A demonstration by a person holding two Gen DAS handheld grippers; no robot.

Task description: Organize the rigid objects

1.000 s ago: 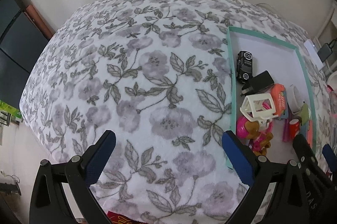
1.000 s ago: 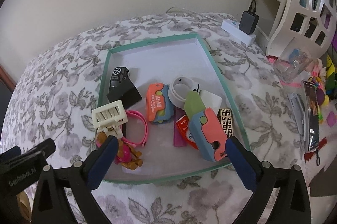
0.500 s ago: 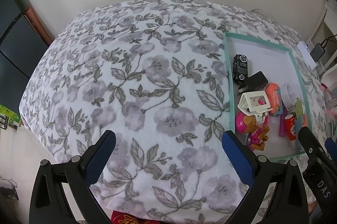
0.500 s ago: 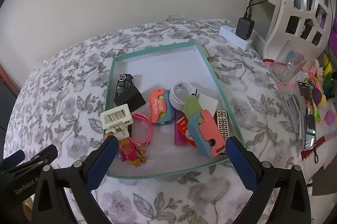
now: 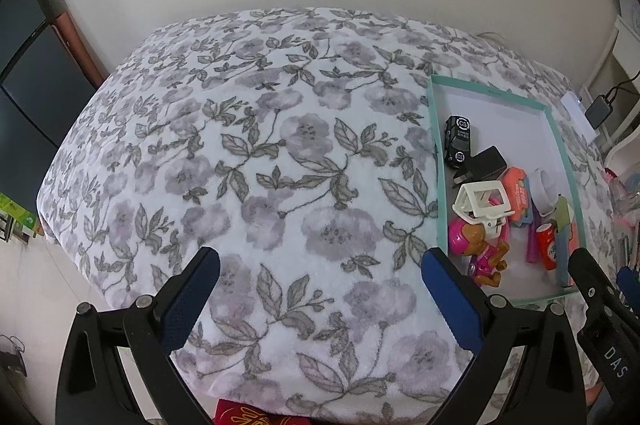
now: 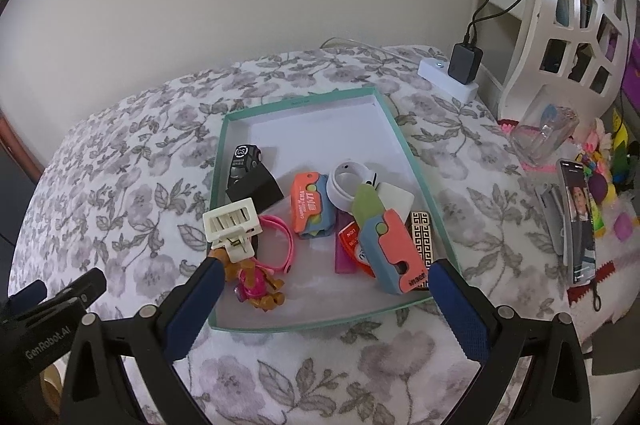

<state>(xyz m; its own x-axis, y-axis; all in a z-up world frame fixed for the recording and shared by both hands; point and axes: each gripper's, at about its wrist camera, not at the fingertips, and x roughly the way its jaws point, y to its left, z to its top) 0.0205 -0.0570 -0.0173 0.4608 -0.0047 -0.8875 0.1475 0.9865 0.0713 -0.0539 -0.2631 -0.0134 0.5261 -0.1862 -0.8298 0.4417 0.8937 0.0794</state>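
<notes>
**Both grippers idle above a filled tray**

The right hand-held gripper (image 6: 320,289) hangs spread wide and empty over the near rim of the teal tray (image 6: 408,145); the left hand-held gripper (image 5: 320,285), equally wide and empty, faces bare floral bedspread (image 5: 240,145). The rigid toys, from the pup figure (image 6: 260,285) to the black toy car (image 6: 242,163), cluster in the tray's near half, seemingly gathered there already. Beyond, a charger (image 6: 464,63) sits by the plain wall.
</notes>
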